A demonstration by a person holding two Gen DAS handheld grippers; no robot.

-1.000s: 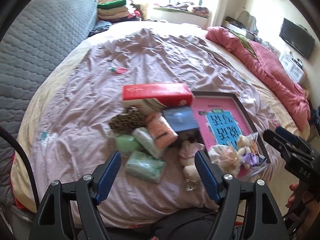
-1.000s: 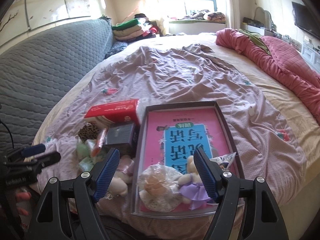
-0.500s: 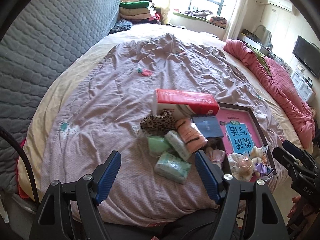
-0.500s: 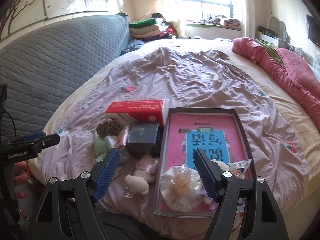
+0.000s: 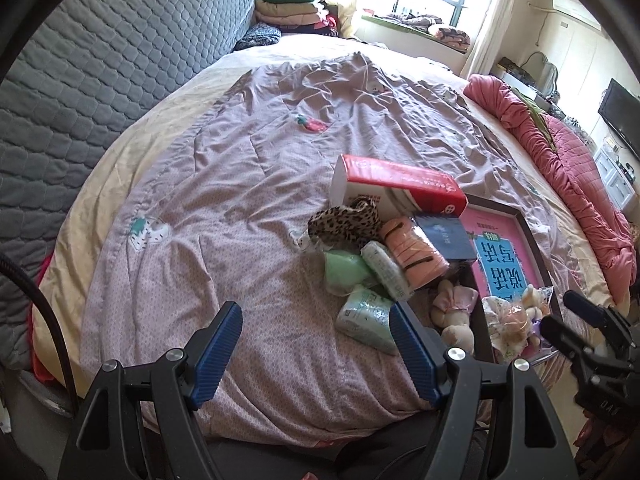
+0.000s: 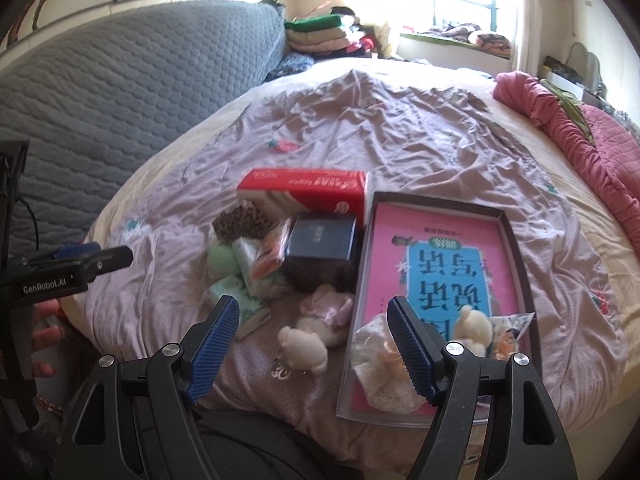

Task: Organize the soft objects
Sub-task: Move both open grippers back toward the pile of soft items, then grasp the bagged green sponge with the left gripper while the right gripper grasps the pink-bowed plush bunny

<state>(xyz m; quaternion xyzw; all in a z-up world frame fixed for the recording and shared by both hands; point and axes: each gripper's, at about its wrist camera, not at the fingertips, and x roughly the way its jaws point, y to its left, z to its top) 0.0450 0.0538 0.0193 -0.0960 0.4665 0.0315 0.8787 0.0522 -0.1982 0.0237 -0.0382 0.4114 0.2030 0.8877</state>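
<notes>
A pile of soft things lies on the purple bedspread: a leopard-print cloth [image 5: 346, 222], a green pouch [image 5: 344, 274], tissue packs [image 5: 366, 318], an orange striped roll [image 5: 414, 254] and a pink plush toy [image 6: 320, 322]. A dark tray [image 6: 516, 248] with a pink book holds wrapped plush toys [image 6: 472, 326] at its near end. My left gripper [image 5: 316, 350] is open and empty, above the bed, left of the pile. My right gripper [image 6: 314, 342] is open and empty, above the pink plush toy.
A red tissue box [image 5: 400, 190] and a dark blue box [image 6: 322, 242] stand behind the pile. A grey quilted headboard [image 5: 100, 60] runs along the left. A pink quilt [image 5: 560, 152] lies at the right. Folded clothes [image 6: 320, 34] are stacked far back.
Both grippers have pulled back and up from the pile. The left one has swung left, so the pile now sits to its right. Both stay open.
</notes>
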